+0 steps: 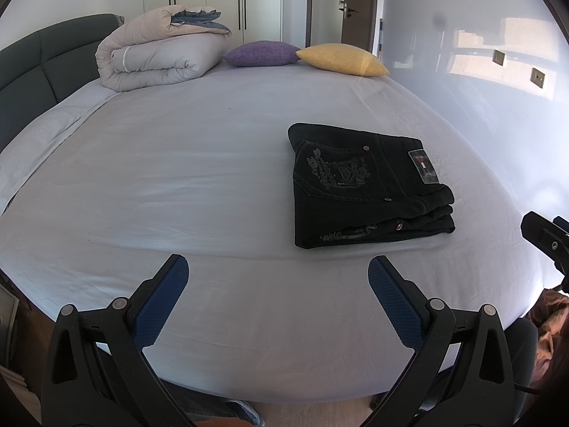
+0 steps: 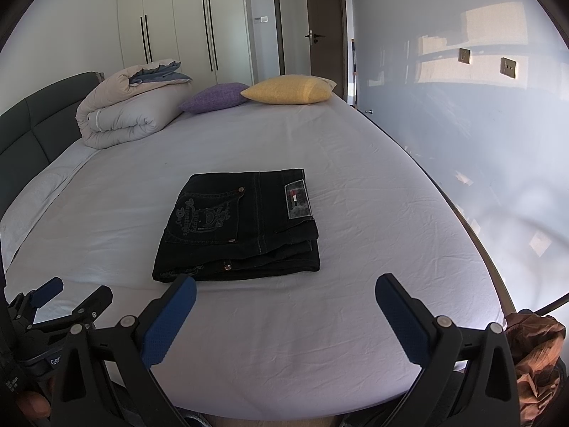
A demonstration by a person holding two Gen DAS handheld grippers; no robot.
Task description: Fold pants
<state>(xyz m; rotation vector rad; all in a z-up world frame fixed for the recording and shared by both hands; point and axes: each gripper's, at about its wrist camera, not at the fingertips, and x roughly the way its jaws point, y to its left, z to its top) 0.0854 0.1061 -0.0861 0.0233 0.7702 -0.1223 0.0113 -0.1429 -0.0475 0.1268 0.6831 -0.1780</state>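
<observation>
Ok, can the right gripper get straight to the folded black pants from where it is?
Probably yes: the right gripper is open and empty, the pants lie just ahead on the bed sheet, nothing between.

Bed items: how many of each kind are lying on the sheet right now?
Folded black pants: 1
Cushions: 2, purple cushion and yellow cushion
Rolled duvet: 1
Total: 4

Left claw [image 1: 278, 267] and right claw [image 2: 286, 286] both gape wide, empty.
</observation>
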